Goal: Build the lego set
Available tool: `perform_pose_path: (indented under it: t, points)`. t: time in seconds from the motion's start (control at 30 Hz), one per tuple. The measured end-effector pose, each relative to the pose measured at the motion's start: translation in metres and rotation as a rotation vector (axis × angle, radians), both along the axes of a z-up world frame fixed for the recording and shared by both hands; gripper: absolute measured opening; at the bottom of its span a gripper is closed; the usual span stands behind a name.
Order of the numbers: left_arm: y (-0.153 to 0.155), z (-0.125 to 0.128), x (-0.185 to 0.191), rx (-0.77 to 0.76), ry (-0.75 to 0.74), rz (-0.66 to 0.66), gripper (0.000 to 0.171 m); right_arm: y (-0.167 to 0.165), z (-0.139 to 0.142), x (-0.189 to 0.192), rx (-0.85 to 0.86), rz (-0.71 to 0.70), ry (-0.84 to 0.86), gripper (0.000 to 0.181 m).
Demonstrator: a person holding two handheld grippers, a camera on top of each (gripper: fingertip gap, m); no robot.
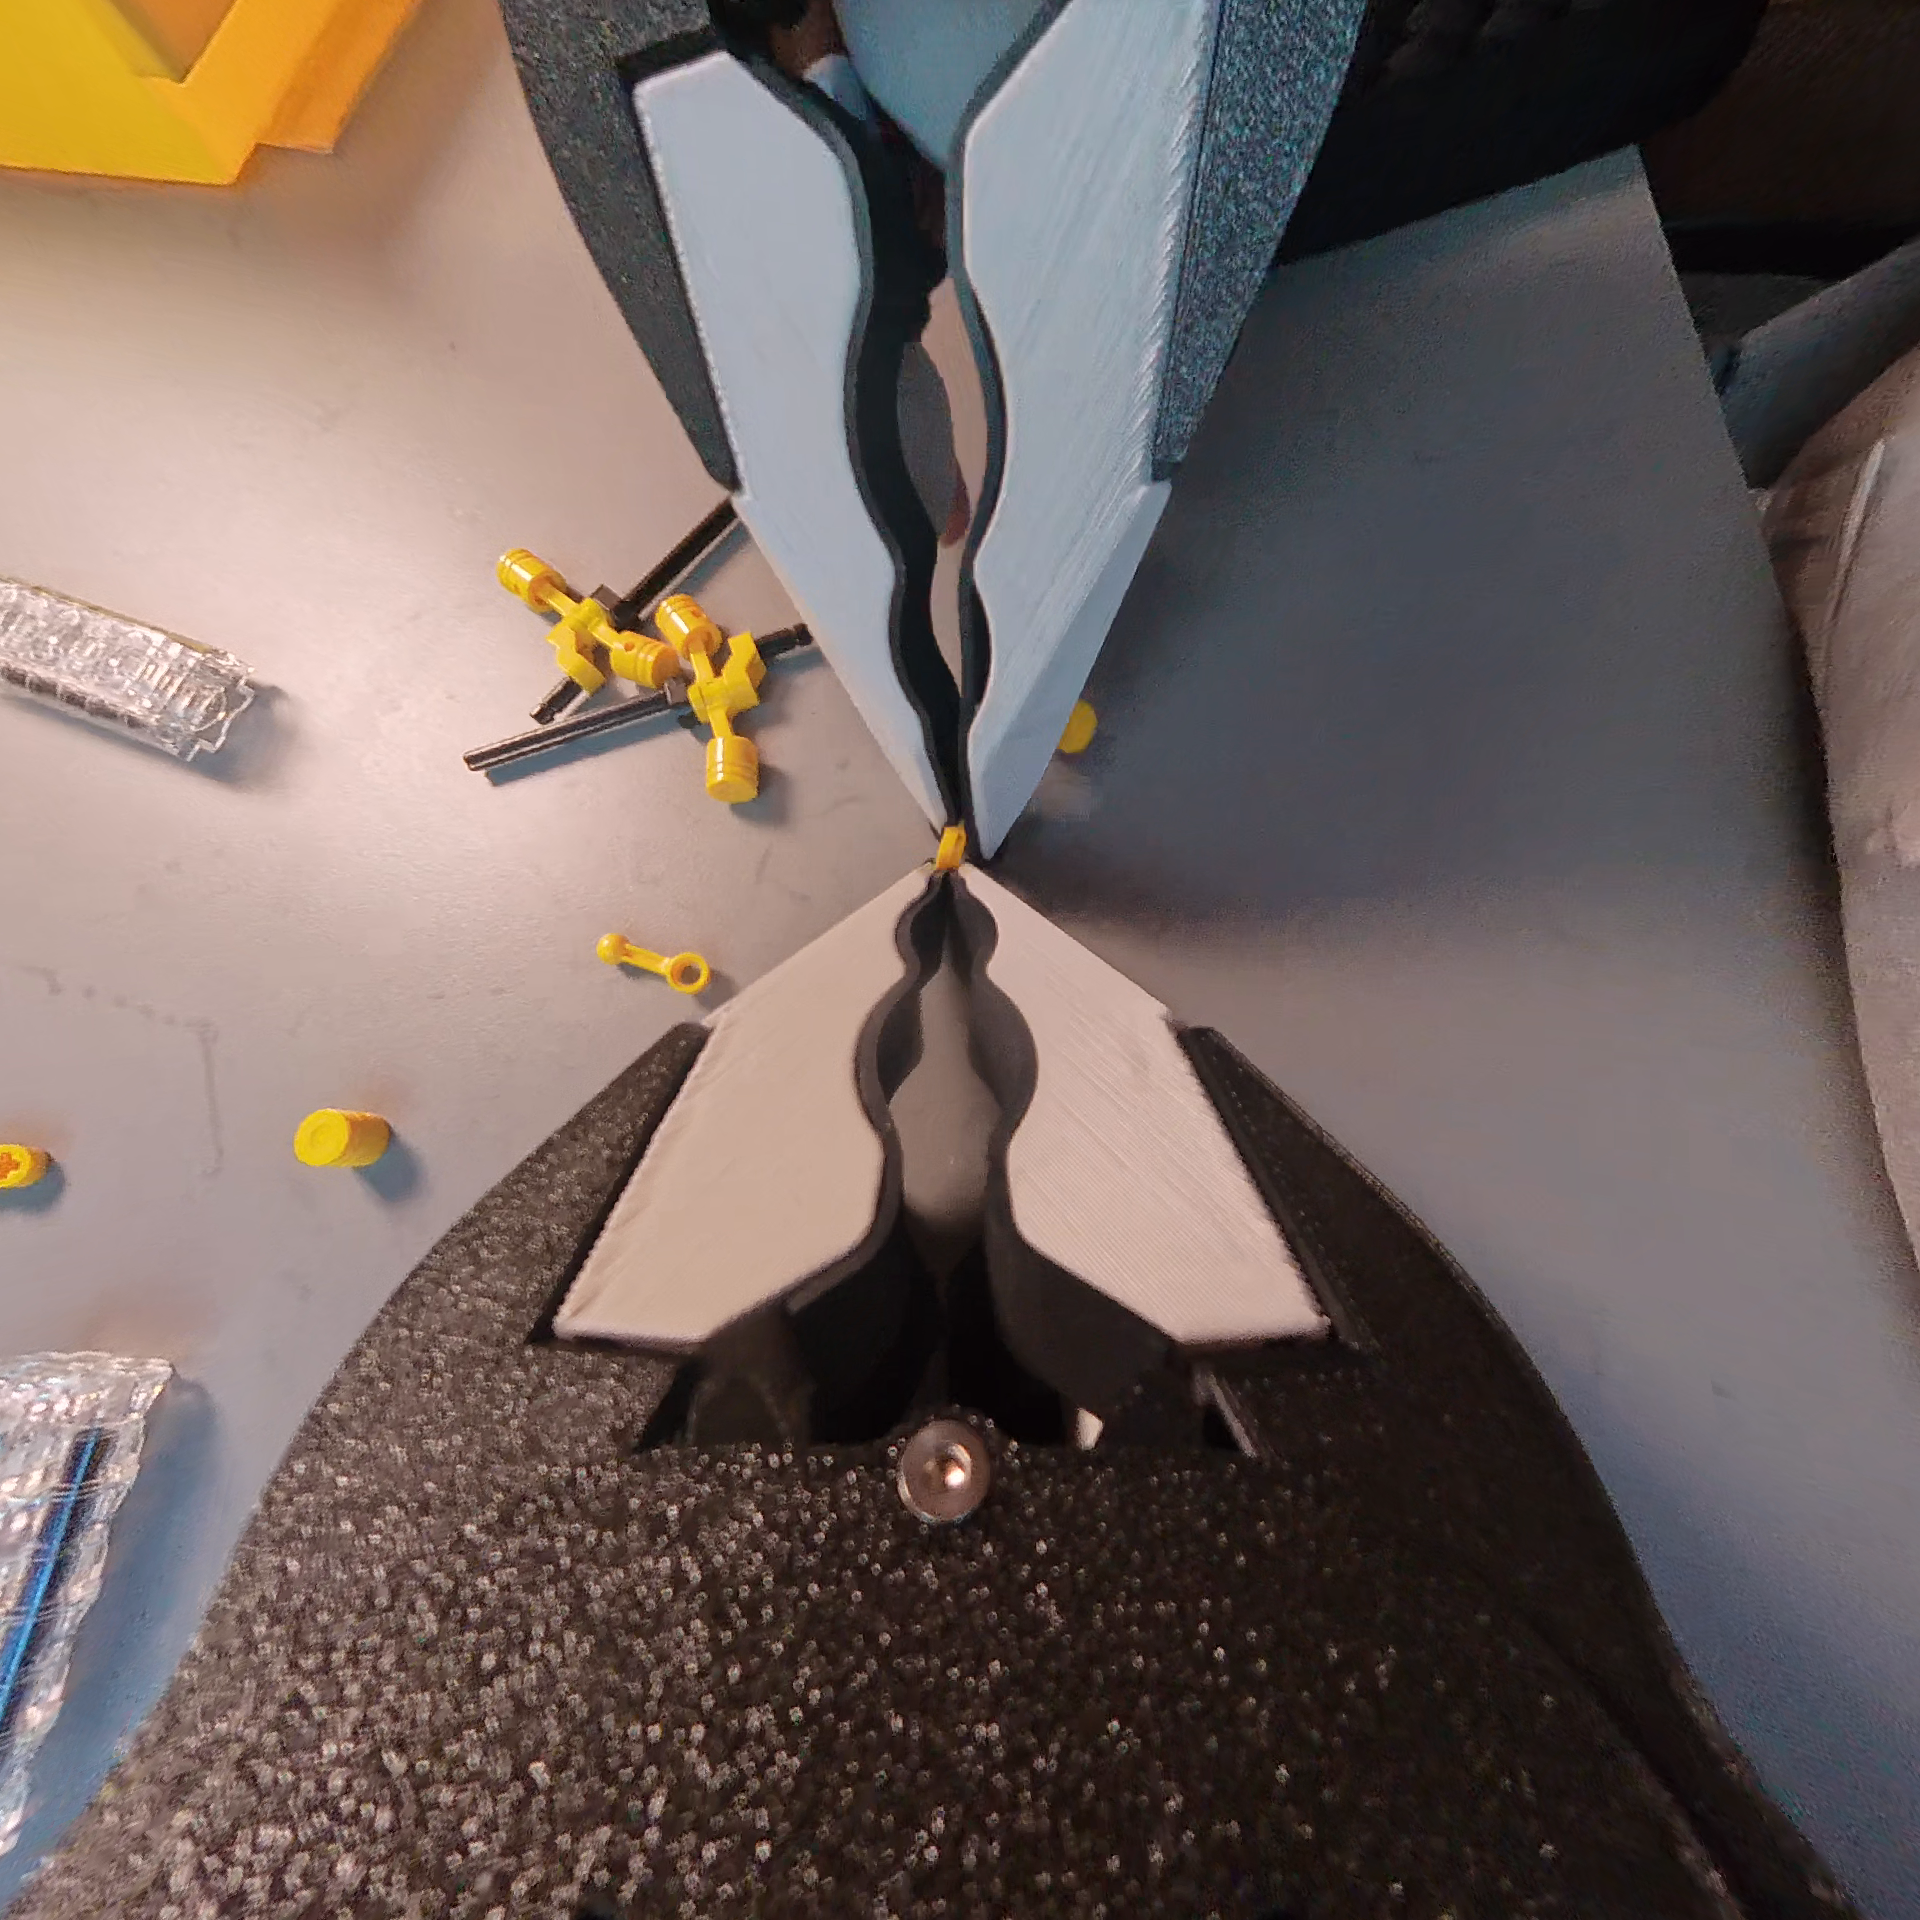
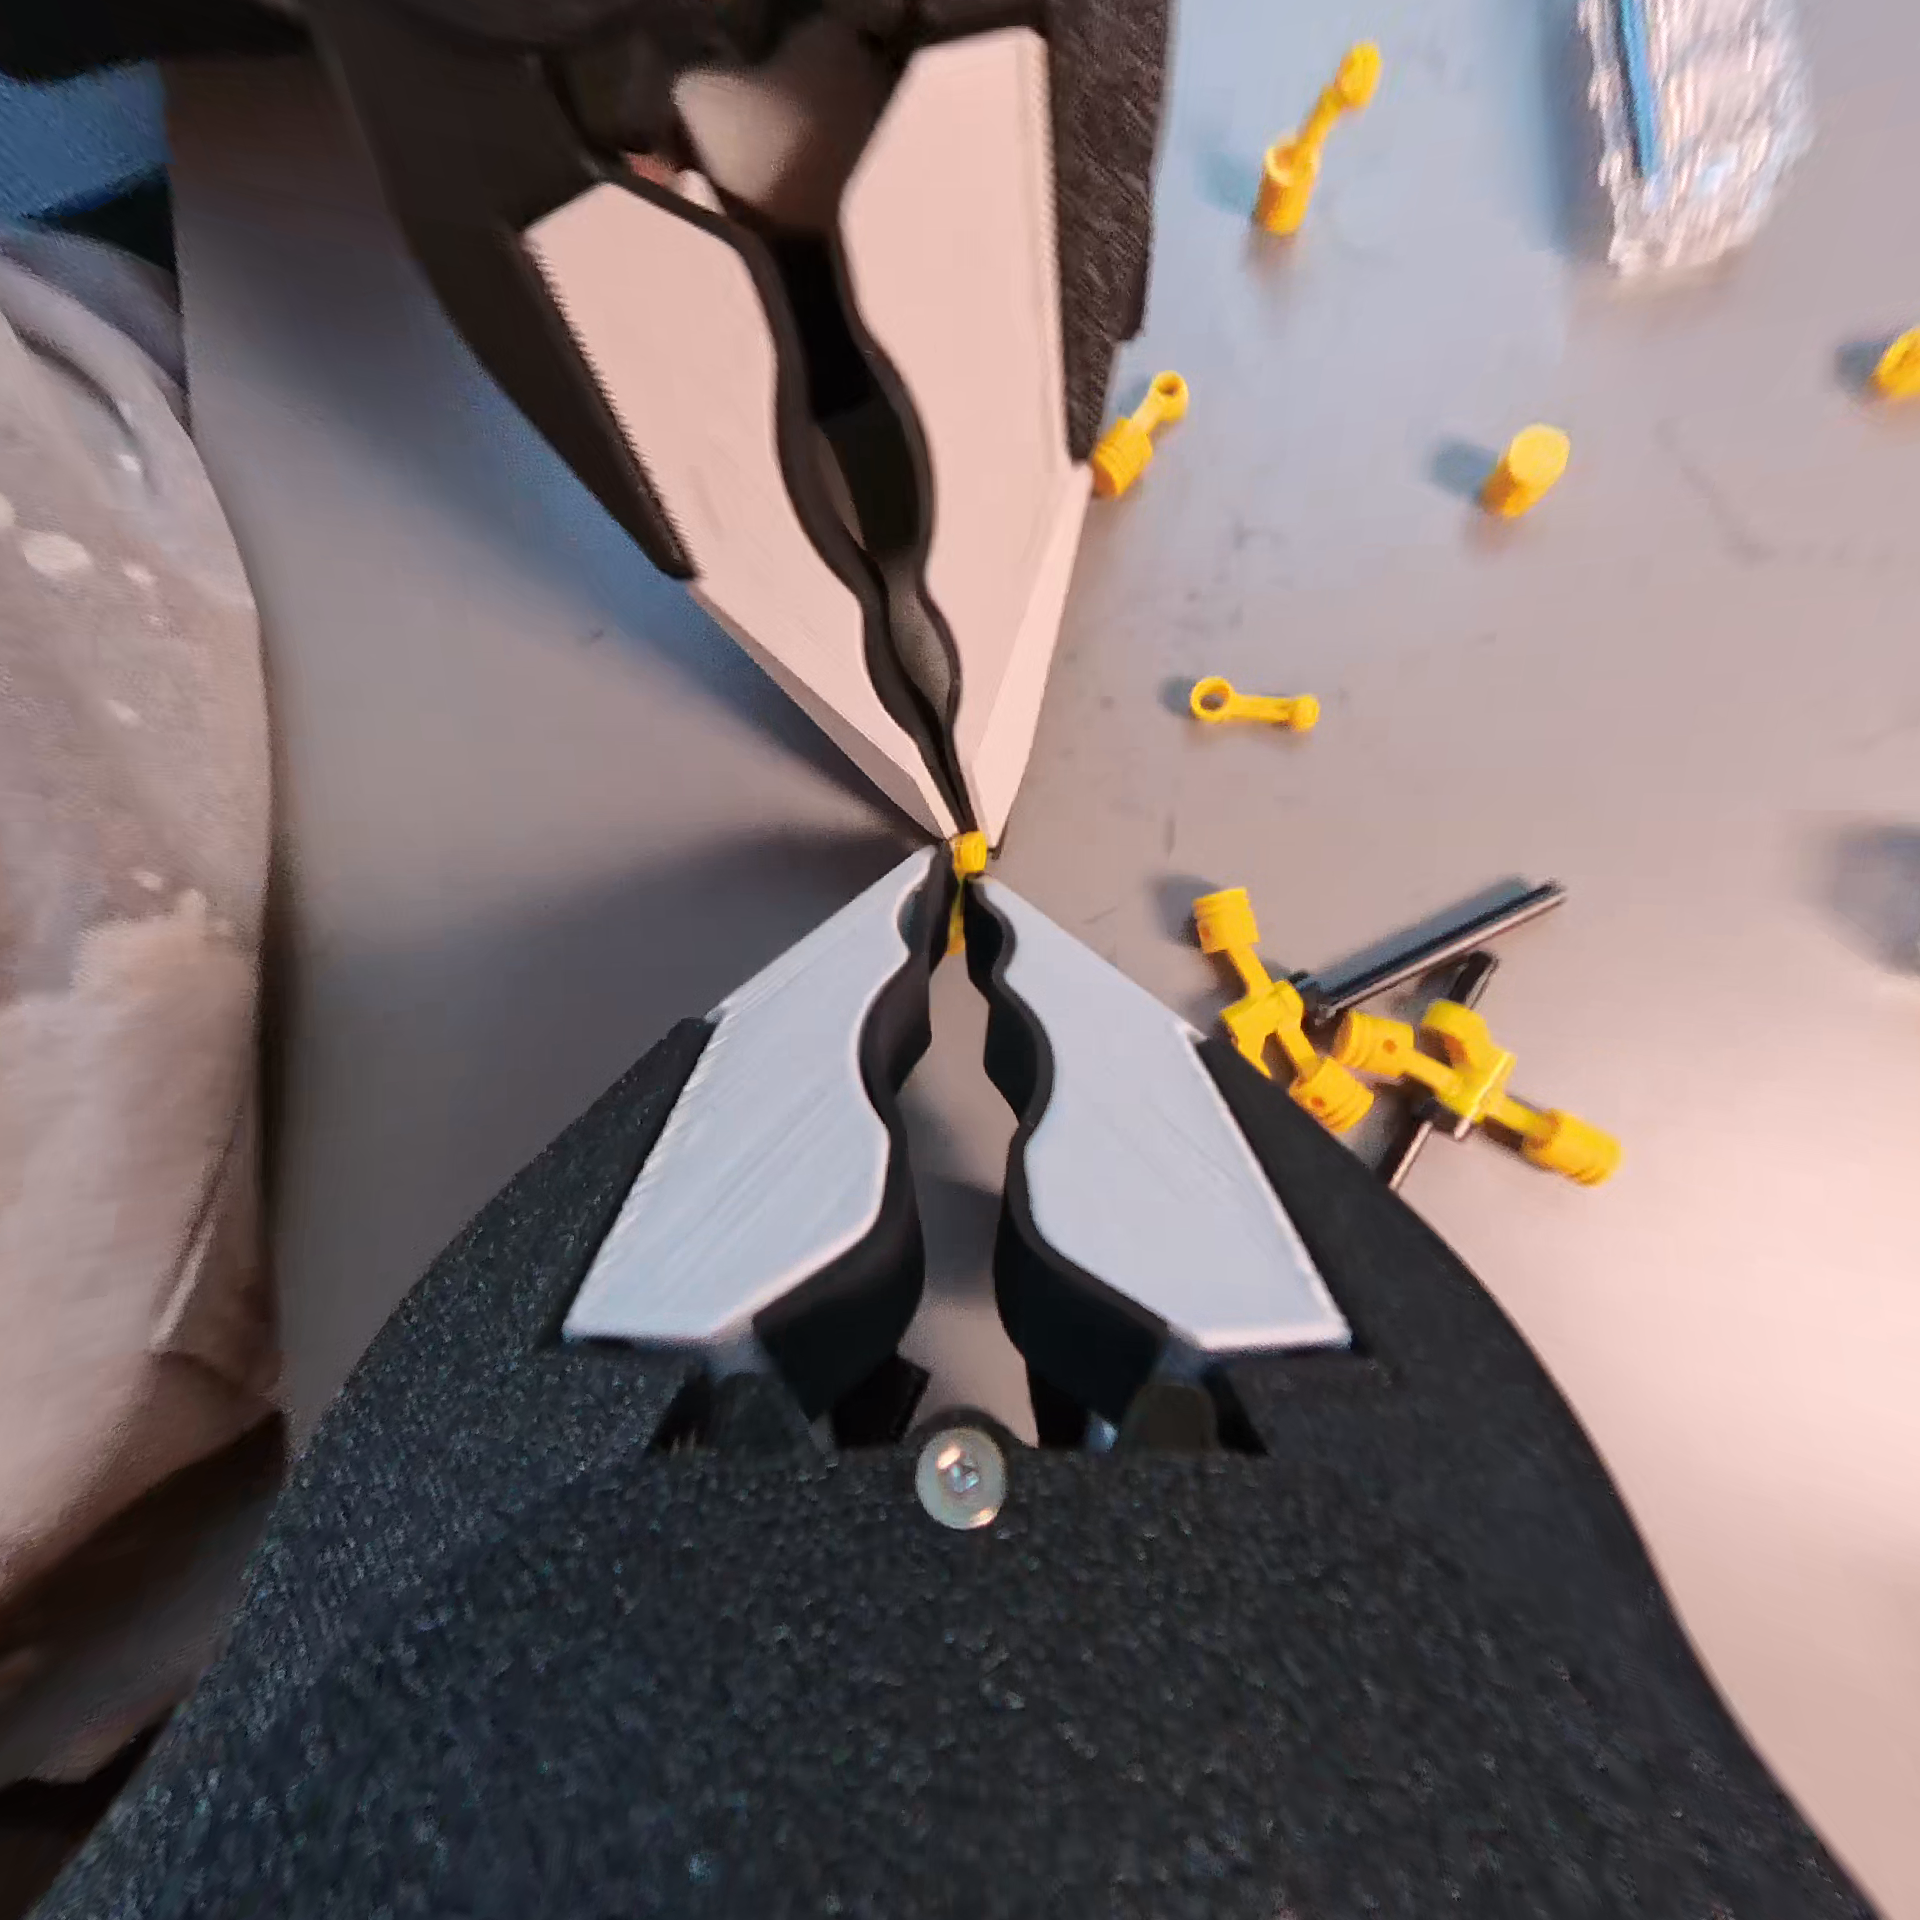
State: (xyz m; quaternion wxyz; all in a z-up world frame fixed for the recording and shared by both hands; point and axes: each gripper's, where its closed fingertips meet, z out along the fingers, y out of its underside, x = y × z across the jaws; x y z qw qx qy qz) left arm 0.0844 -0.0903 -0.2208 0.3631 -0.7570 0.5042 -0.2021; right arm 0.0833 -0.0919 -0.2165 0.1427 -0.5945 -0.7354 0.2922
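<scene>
Grey worktop (image 1: 1403,727) fills both views, matte and flat, with its edge running along the right of the left wrist view, where pale cloth lies beyond it. At the far left corner there sits a yellow box-like block (image 1: 156,83). Two clear crinkled plastic bags (image 1: 114,649) lie along the left side, one farther off and one nearer with something blue inside.

The left hand-held gripper (image 1: 948,878) and the right hand-held gripper (image 2: 961,883) meet tip to tip above the worktop, each with its fingers drawn together. Between the four tips sits a tiny yellow piece (image 1: 950,847), pinched from both sides; in the right wrist view a thin yellow stem (image 2: 956,920) runs back between that gripper's tips, so both appear clamped on the same small part or on two joined parts, and I cannot tell which.

Left of the tips lies a cluster of yellow pistons on black axles (image 1: 644,665). Nearer lie a loose yellow connecting rod (image 1: 652,962) and a loose yellow cylinder (image 1: 341,1138).

The pinched piece looks like hard moulded plastic: very light, stiff, smooth and so apt to slip or flick out of a shallow grip. A hold across its flat sides, right at the fingertips, seems best, with gentle, steady pressure.
</scene>
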Motion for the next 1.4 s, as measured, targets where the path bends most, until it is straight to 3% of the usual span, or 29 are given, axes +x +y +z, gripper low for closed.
perform_pose_path:
  t: [0.17, 0.33, 0.47, 0.63, 0.9, 1.03, 1.2, 1.4]
  points:
    - [0.001, 0.001, -0.001, -0.029, -0.019, 0.003, 0.000, 0.022, 0.017, -0.007, -0.159, -0.116, 0.109, 0.002]
    - [-0.002, 0.006, 0.000, -0.039, -0.054, -0.005, 0.009, 0.014, 0.038, 0.000, -0.261, -0.089, 0.202, 0.006]
    - [-0.001, 0.018, 0.000, -0.027, -0.121, 0.009, 0.017, 0.007, 0.046, 0.006, -0.197, -0.062, 0.254, 0.012]
    - [-0.006, 0.045, 0.004, -0.018, -0.275, -0.013, 0.016, -0.001, 0.052, 0.005, -0.082, -0.014, 0.330, 0.011]
    - [-0.012, 0.046, -0.012, -0.054, -0.267, -0.034, 0.016, 0.012, 0.056, 0.021, -0.003, -0.058, 0.318, 0.019]
    - [-0.037, 0.024, 0.005, -0.102, -0.167, -0.162, 0.024, 0.016, 0.045, 0.023, 0.031, -0.096, 0.278, 0.043]
    - [-0.044, 0.006, 0.015, -0.062, -0.034, -0.205, 0.007, 0.023, 0.031, 0.024, 0.103, -0.125, 0.240, 0.055]
    - [0.004, 0.011, -0.012, 0.008, -0.041, 0.044, 0.001, 0.042, 0.036, 0.017, 0.170, -0.187, 0.273, 0.056]
